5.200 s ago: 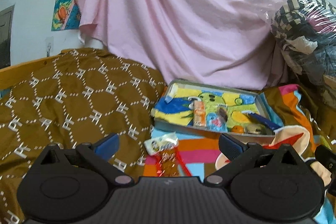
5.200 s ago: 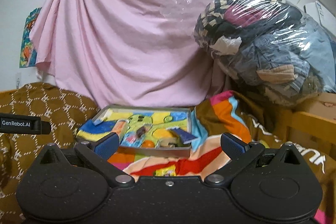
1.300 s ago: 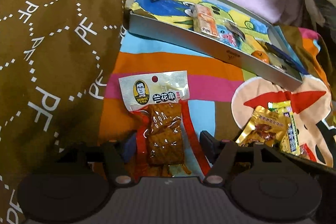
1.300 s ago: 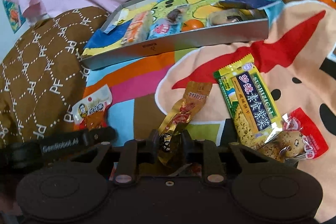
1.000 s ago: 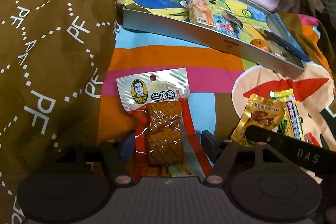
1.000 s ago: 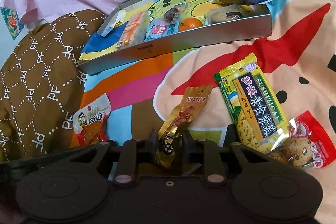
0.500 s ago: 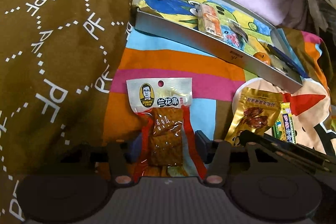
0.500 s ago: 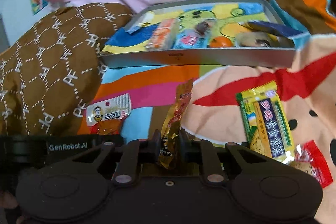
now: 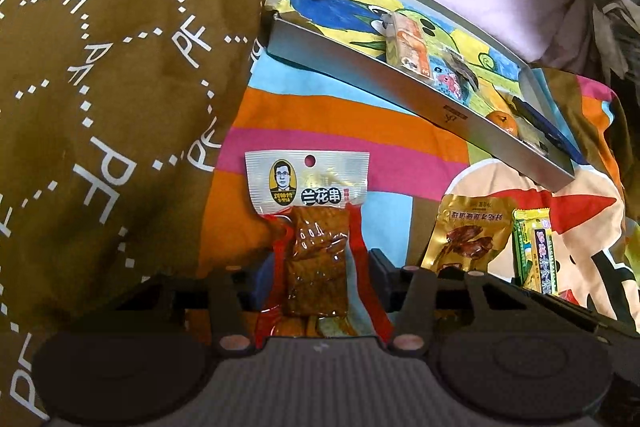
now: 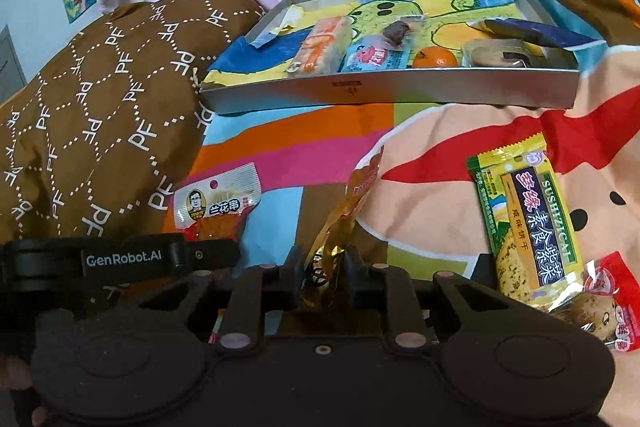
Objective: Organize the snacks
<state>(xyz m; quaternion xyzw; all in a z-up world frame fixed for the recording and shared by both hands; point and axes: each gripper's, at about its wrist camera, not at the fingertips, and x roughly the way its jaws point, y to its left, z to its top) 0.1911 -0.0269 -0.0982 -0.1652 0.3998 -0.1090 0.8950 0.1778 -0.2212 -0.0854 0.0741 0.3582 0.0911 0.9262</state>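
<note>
The left tongs [image 9: 316, 273] sit around the lower end of the red tofu packet [image 9: 310, 227], one finger on each side of it. The fingers look close against the packet's edges, but I cannot tell whether they are actually pressing it or merely bracketing it. The packet's bottom is cut off behind the tool's body.

The right tongs [image 10: 325, 269] are clamped on the gold packet [image 10: 344, 223], which stands up on edge between the fingers; its lower end is crumpled and hidden in the grip. From the left wrist view the same gold packet [image 9: 468, 237] shows its flat printed face, just nearer than the tray's front wall.

The metal tray [image 10: 392, 91] lies on the striped blanket [image 10: 288, 143], beyond both packets. The right wrist view looks into it: an orange wrapped bar, a blue packet, a small orange fruit [image 10: 434, 59] and a dark blue wrapper at the far right. In the left wrist view the tray [image 9: 372, 65] runs away at a slant and its right end contents are hard to make out.

Nearer than the tray, at the right, lies a green-and-yellow cracker packet [image 10: 528, 227], with a red packet [image 10: 608, 311] partly cut off by the picture's edge. Left of the tray bulges a brown patterned quilt [image 10: 92, 107].
</note>
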